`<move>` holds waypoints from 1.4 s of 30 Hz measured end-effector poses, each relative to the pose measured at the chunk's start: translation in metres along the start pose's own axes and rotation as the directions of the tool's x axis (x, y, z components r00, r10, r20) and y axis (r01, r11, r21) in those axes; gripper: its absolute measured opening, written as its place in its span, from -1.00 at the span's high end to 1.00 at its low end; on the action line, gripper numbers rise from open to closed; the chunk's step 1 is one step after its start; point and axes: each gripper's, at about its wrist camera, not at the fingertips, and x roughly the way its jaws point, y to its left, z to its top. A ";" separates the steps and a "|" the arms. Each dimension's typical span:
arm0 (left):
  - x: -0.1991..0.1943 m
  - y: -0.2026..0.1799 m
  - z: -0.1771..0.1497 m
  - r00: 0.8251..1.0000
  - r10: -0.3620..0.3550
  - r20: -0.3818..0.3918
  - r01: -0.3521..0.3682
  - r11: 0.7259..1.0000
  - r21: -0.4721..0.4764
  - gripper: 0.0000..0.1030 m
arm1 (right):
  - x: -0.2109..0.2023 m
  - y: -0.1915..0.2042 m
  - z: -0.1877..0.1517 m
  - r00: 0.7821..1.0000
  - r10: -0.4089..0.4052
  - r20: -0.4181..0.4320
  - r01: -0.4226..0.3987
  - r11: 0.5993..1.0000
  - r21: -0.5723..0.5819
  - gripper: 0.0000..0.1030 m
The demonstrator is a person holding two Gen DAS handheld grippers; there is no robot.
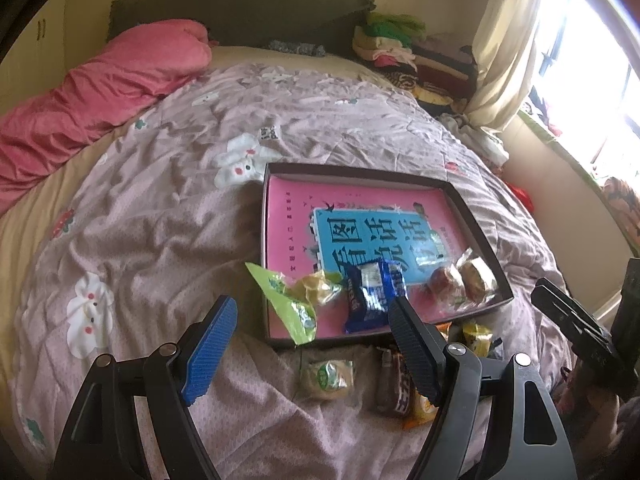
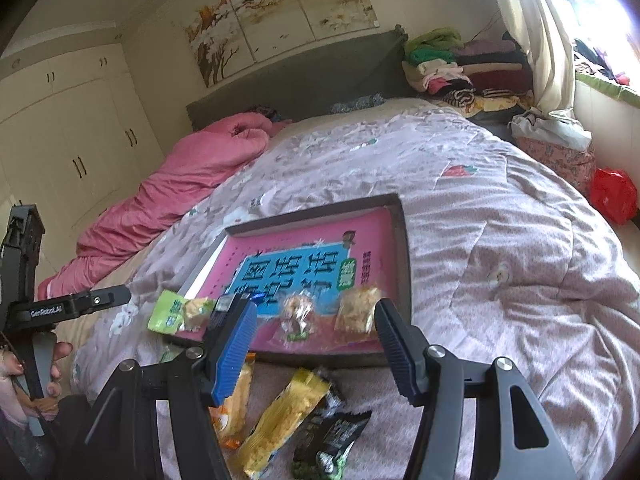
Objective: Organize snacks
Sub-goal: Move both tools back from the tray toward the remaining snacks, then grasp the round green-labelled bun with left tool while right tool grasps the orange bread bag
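The left gripper, seen from the right wrist view, bears the white brand "GenRobot.AI" on its black arm, while the pink book cover in the tray shows large black Chinese characters on blue, upside down and not clearly readable.

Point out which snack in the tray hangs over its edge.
The green-wrapped snack at the tray's near left corner: its wrapper drapes over the rim onto the quilt. The blue packet and two clear-wrapped cakes lie fully inside.
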 end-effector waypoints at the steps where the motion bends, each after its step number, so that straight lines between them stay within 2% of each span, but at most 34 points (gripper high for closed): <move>1: 0.001 0.000 -0.001 1.000 0.000 -0.003 0.000 1.000 0.001 -0.54 | 0.000 0.004 -0.003 1.000 0.006 -0.008 -0.006 1.000 -0.006 -0.19; 19: 0.016 -0.005 -0.024 0.997 0.010 -0.075 -0.007 0.999 0.042 -0.54 | 0.016 0.064 -0.033 0.989 0.088 -0.121 -0.108 0.980 -0.167 -0.19; 34: 0.035 -0.002 -0.042 0.990 0.015 -0.139 -0.009 0.999 0.048 -0.54 | 0.034 0.071 -0.048 0.969 0.120 -0.215 -0.153 0.978 -0.141 -0.19; 42: 0.041 -0.002 -0.045 0.988 0.012 -0.154 -0.005 0.999 0.049 -0.54 | 0.043 0.079 -0.055 0.963 0.111 -0.246 -0.155 0.973 -0.169 -0.19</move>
